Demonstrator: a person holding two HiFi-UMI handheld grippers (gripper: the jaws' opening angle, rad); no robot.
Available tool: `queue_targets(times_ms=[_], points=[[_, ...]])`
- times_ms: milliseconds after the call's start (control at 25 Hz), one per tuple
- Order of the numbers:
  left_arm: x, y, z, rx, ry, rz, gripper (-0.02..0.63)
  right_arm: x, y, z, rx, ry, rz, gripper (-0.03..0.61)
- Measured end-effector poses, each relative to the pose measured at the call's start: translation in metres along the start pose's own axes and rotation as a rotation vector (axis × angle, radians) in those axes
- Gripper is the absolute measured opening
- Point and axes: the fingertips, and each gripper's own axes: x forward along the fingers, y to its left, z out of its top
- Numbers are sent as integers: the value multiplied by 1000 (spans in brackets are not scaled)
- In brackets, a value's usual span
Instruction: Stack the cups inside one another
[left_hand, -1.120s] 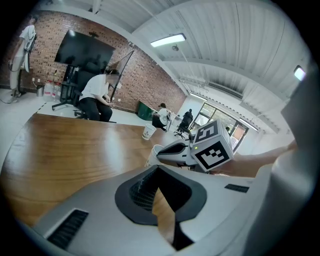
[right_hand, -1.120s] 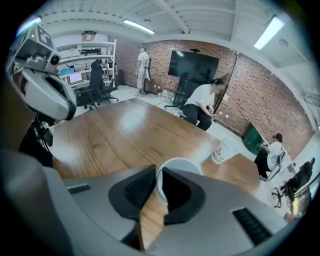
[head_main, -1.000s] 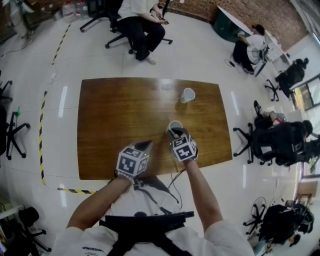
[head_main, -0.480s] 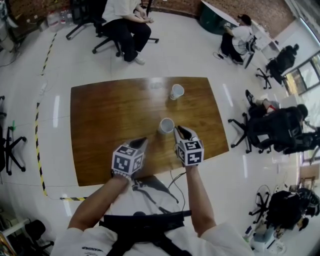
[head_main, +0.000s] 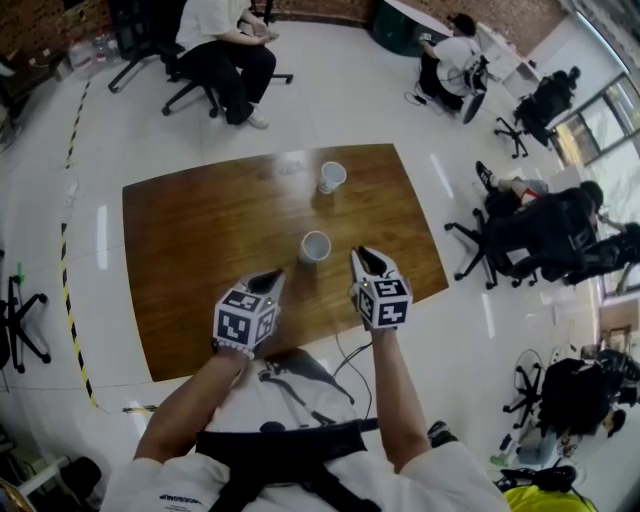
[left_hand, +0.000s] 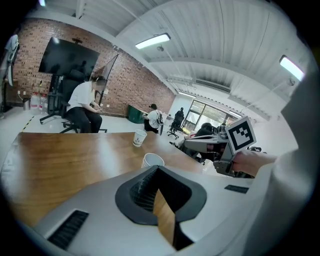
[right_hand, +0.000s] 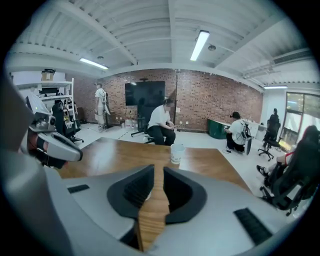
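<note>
Two white cups on brown worktop (head_main: 200, 230), apart, not stacked. Near cup (head_main: 314, 246) stands upright just ahead of both grippers. Far cup (head_main: 331, 177) stands upright near far edge.

Head view: left gripper (head_main: 270, 279) and right gripper (head_main: 361, 257) on either side of near cup, not touching it.

Left gripper view: shows both cups and other gripper. Its jaws together at tips.

Right gripper view: far cup straight past jaws. Jaws a bit apart, just been opening, only worktop in gap.
</note>
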Motion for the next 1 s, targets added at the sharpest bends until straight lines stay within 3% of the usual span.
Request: queue_targets(times_ms=[400, 1000], points=[[8, 5, 5, -69, -20, 46, -3, 23, -24, 15, -70, 18, 42, 102], [29, 22, 14, -145, -36, 192, -3, 133, -62, 63, -278, 96, 162, 120]])
